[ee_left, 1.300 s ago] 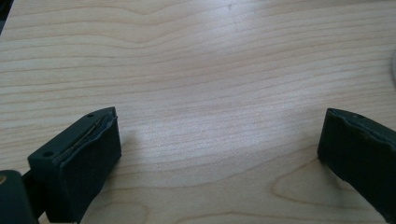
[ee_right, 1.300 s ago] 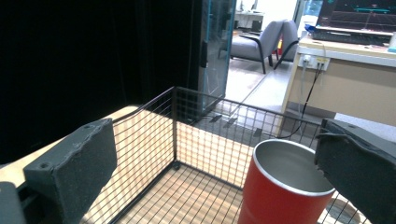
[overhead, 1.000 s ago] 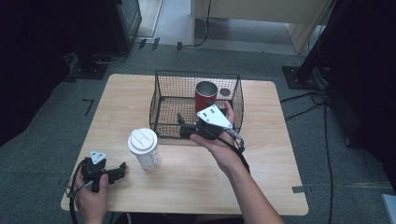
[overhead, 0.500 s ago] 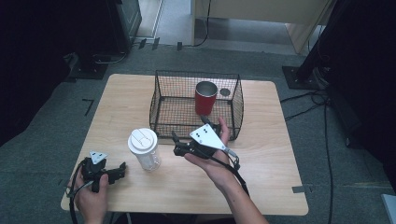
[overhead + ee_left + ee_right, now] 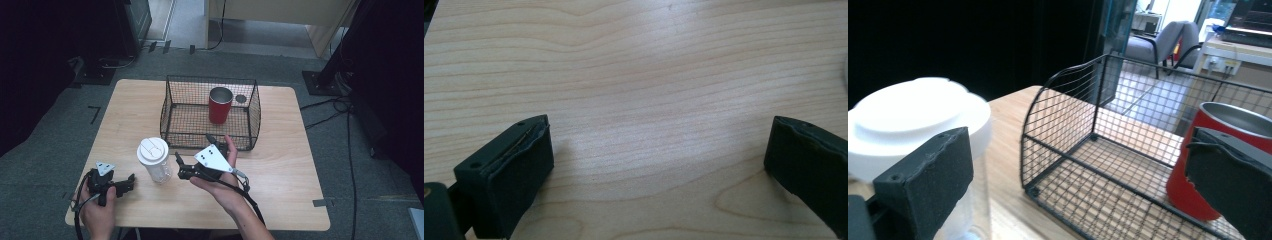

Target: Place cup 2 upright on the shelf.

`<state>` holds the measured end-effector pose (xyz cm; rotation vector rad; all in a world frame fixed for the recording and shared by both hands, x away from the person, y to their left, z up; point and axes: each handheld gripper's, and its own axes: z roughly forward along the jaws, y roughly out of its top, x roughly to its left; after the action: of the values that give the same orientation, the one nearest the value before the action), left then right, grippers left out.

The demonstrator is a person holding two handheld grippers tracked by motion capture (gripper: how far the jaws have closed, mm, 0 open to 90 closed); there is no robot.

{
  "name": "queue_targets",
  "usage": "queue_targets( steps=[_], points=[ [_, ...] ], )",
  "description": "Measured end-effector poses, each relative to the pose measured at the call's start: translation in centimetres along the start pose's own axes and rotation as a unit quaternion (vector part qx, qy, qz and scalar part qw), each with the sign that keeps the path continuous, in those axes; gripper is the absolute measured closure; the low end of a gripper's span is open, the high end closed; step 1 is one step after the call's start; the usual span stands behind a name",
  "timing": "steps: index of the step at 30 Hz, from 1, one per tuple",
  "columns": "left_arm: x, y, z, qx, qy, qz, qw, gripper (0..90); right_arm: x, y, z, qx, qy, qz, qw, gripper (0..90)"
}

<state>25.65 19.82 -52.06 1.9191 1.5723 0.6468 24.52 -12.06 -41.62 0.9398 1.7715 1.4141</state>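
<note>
A clear cup with a white lid [image 5: 154, 159] stands upright on the wooden table [image 5: 290, 165], near its front left. My right gripper [image 5: 193, 147] is open just right of that cup, its jaws pointing left and away with nothing between them. In the right gripper view the lidded cup [image 5: 913, 115] sits behind the left jaw of the open right gripper [image 5: 1078, 170]. A red metal cup [image 5: 220, 105] stands upright inside a black wire basket [image 5: 170, 115]; the red cup [image 5: 1213, 150] shows behind the right jaw. My left gripper [image 5: 129, 185] rests open at the table's front left, and the left gripper [image 5: 659, 150] has bare wood between its jaws.
The wire basket [image 5: 1068, 105] occupies the table's middle back. A small dark round disc [image 5: 241, 98] lies in the basket's far right corner. Dark stands and cables sit on the floor around the table. Bare wood extends right of the basket.
My right gripper has drawn back from the basket's front toward the near left, ending beside the lidded cup, still open. The left gripper has stayed put.
</note>
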Motion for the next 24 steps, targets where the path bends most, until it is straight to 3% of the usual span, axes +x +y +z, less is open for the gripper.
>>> queue_targets(
  steps=[10, 24],
  points=[
    [0.0, 0.0, 0.0, 0.000, 0.000, -0.001, 1.0000, 0.0, 2.2, -1.7, -0.1, 0.011, 0.025, 0.008, 0.9996, 0.0],
    [0.0, 0.0, 0.0, 0.000, 0.000, 0.000, 1.0000, 0.0, 4.8, -2.7, 0.2, 0.013, 0.060, 0.006, 0.9981, 0.0]
  ],
)
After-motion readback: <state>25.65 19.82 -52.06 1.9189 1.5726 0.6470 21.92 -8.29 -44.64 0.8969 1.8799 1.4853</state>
